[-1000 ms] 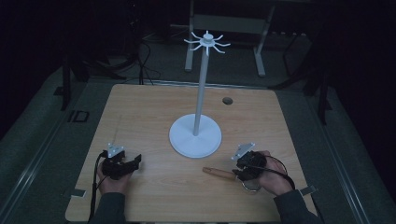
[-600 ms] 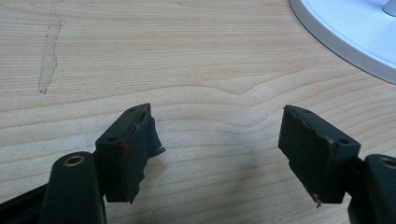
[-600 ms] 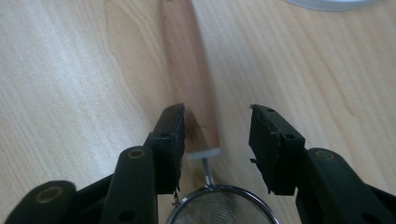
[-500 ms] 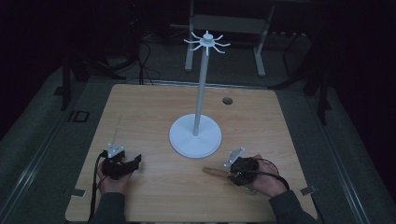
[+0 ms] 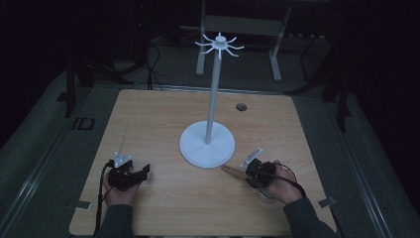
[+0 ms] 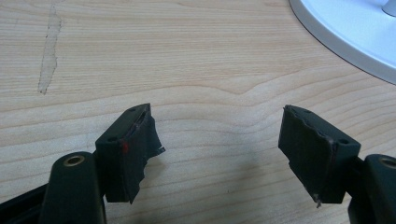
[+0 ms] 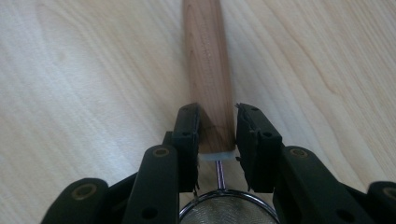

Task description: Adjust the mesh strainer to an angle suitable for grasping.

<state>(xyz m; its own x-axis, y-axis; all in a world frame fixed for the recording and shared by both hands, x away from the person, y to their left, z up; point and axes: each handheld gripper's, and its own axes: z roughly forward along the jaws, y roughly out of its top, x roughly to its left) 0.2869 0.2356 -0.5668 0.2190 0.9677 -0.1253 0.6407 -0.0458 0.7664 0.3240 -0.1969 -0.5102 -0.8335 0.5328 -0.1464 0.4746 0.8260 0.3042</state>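
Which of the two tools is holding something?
The right tool: its jaws are closed on a wooden handle with a metal strainer at its end. The left tool is open over the bare table.

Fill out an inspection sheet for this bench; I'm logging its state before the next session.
Surface: pale wooden table with a dull streak and a small dark round hole near the far edge.
Job's things: white metal stand with a round base and hooked spokes on top; small metal mesh strainer with a wooden handle lying flat, tip near the base.
Clutter: nothing seen.
Grippers: left tongs open over bare wood; right tongs shut on the handle's strainer end.
Cables: one black cable trails from the left tongs, one from the right.
Surroundings: dark floor, metal frame legs beyond the table.
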